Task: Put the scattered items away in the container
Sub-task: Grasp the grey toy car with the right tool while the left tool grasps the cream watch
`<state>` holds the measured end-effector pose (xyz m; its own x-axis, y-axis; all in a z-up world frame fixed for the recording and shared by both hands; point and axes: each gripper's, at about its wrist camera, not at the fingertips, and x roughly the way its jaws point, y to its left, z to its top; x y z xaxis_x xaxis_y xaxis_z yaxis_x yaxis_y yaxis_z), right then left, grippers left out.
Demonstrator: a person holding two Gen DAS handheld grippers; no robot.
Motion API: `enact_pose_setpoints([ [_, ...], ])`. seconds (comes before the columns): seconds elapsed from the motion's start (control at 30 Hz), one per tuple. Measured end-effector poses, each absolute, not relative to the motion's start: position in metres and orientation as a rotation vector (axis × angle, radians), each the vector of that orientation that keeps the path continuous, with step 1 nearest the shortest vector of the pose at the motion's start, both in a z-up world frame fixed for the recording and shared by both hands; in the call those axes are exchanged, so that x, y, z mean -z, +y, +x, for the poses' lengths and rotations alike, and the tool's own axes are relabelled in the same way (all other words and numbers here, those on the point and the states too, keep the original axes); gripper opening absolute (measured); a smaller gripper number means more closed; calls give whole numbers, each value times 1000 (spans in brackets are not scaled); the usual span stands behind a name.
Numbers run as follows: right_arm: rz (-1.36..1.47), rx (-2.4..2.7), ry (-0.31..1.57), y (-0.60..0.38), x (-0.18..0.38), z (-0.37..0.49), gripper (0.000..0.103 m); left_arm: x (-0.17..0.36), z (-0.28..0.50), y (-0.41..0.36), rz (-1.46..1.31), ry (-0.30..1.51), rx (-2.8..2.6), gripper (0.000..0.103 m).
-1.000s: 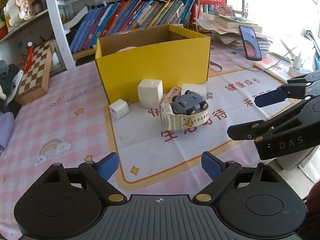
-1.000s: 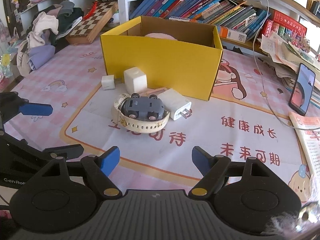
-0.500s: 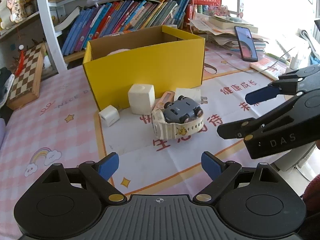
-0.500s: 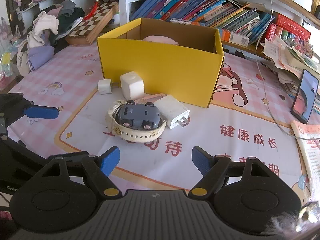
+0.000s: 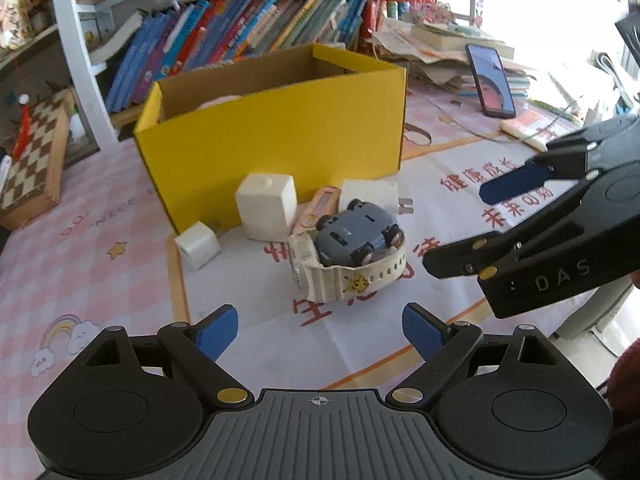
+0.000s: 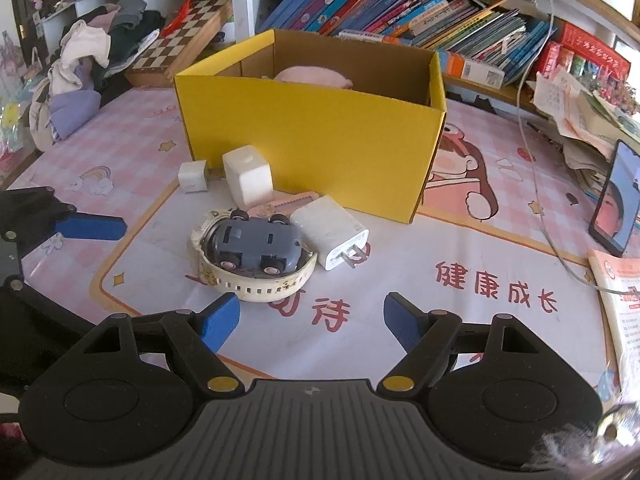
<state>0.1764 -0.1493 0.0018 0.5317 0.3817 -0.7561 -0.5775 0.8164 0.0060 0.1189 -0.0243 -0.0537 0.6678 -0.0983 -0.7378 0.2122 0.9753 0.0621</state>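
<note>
A yellow cardboard box (image 5: 276, 136) (image 6: 316, 136) stands open on the mat, a pink item (image 6: 312, 77) inside. In front of it lie a small white cube charger (image 5: 198, 245) (image 6: 193, 176), a larger white cube (image 5: 266, 206) (image 6: 248, 180), a pink flat item (image 5: 320, 208) (image 6: 288, 204), a white plug adapter (image 5: 370, 194) (image 6: 332, 232), and a grey toy car (image 5: 356, 236) (image 6: 256, 246) upside down inside a cream watch strap (image 5: 348, 280) (image 6: 248, 284). My left gripper (image 5: 320, 330) is open just short of the strap. My right gripper (image 6: 312, 320) is open beside it.
Bookshelves (image 5: 240, 32) run behind the box. A chessboard (image 5: 36, 156) (image 6: 180, 48) sits left, clothes (image 6: 92, 68) beyond it. A phone (image 5: 490, 80) (image 6: 614, 196) leans on paper stacks at right, with a cable (image 6: 540, 200) and a booklet (image 6: 622, 304).
Both grippers have moved forward toward the toy car and strap, which now look larger and closer. Both stay open. The items have not moved.
</note>
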Motion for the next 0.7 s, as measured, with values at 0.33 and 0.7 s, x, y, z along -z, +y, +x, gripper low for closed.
enact_pose_setpoints([
  [0.33, -267, -666, 807, -140, -7, 189, 77, 61, 143, -37, 225, 804, 200, 89],
  [0.7, -209, -714, 856, -121, -4, 217, 72, 57, 144, -37, 231, 782, 193, 89],
])
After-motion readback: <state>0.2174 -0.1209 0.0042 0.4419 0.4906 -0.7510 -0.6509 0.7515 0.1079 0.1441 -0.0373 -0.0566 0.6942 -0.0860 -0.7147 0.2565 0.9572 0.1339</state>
